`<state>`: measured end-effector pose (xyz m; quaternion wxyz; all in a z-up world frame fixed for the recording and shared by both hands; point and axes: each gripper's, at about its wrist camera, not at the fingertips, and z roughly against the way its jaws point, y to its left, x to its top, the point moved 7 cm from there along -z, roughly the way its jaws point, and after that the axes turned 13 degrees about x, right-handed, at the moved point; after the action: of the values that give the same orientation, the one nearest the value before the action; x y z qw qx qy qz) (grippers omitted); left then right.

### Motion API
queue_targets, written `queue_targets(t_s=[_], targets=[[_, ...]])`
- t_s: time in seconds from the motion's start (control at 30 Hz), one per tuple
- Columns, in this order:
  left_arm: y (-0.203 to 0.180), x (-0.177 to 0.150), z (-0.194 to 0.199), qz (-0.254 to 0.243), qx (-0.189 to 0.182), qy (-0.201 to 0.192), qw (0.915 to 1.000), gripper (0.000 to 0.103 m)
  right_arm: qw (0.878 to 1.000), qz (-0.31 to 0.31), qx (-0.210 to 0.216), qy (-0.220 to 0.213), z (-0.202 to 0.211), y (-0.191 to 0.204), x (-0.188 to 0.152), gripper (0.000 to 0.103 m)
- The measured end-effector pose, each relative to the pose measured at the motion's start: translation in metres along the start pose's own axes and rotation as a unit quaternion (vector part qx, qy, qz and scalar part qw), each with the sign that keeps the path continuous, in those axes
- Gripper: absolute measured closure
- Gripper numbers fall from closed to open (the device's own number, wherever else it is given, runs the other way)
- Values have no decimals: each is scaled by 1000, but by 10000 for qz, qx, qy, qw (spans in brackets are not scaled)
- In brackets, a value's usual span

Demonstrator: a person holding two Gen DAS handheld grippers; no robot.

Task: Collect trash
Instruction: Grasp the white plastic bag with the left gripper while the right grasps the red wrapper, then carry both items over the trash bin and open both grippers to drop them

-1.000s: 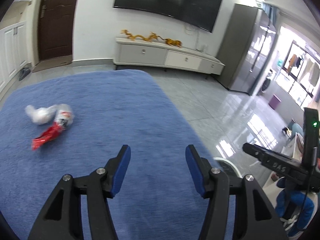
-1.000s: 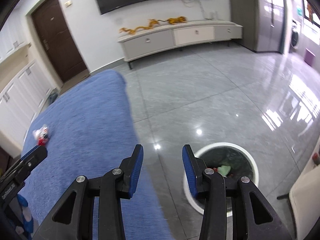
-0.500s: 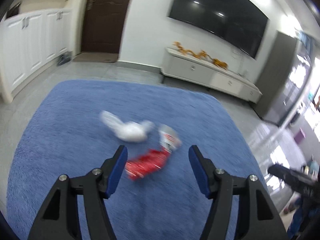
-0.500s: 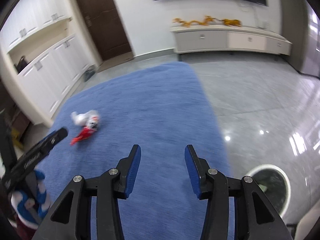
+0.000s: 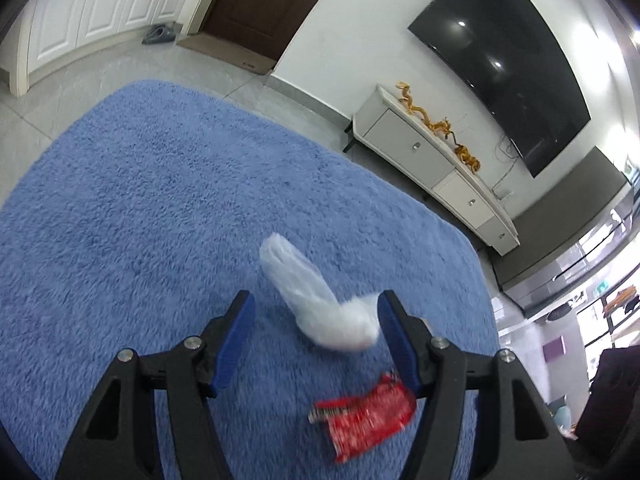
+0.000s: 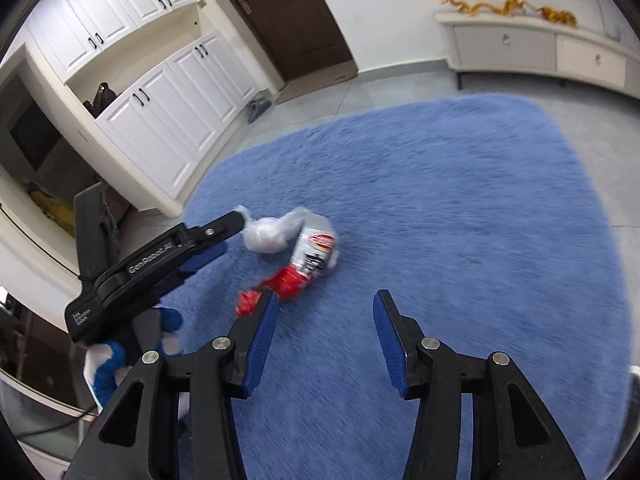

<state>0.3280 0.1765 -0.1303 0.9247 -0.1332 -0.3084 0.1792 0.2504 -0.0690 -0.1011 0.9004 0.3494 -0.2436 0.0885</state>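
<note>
Three bits of trash lie together on the blue rug point(image 6: 460, 208): a crumpled white plastic bag point(image 5: 320, 300) point(image 6: 266, 234), a silvery packet point(image 6: 316, 254) with a red logo, and a red wrapper point(image 5: 364, 412) point(image 6: 282, 284). My left gripper point(image 5: 316, 340) point(image 6: 222, 242) is open and hangs over the white bag, which shows between its fingers, close to the right one. My right gripper point(image 6: 326, 340) stands a little nearer than the pile. Its jaws are opening with only rug between them, and the red wrapper lies just beyond its left fingertip.
Grey tiled floor point(image 5: 132, 64) surrounds the rug. A low white TV cabinet point(image 5: 440, 164) point(image 6: 540, 44) and a brown door point(image 6: 288, 12) stand along the far wall, with white cupboards point(image 6: 160, 100) on the left. A blue and white gloved hand point(image 6: 108, 364) holds the left gripper.
Both grippers have swung left, away from the floor and the round bin, toward the trash pile. The bin has left the right view. The white bag now lies between the left fingers.
</note>
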Motion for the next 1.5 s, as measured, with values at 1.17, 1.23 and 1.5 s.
queue_targets(t_s=[1.17,1.23,1.5], targets=[[-119,-67,65,-1051,-188,-419,9934,90,9898,-54,-444,-1351,70,-27,1,81],[-136,-82,75,-1253,-244,-430,9909,90,9862,-130,-622,-1526,95,-38,-6,81],[-186,-126,107,-1729,-627,-342,9823,90,9645,-507,-1290,-2248,200,-88,-30,81]])
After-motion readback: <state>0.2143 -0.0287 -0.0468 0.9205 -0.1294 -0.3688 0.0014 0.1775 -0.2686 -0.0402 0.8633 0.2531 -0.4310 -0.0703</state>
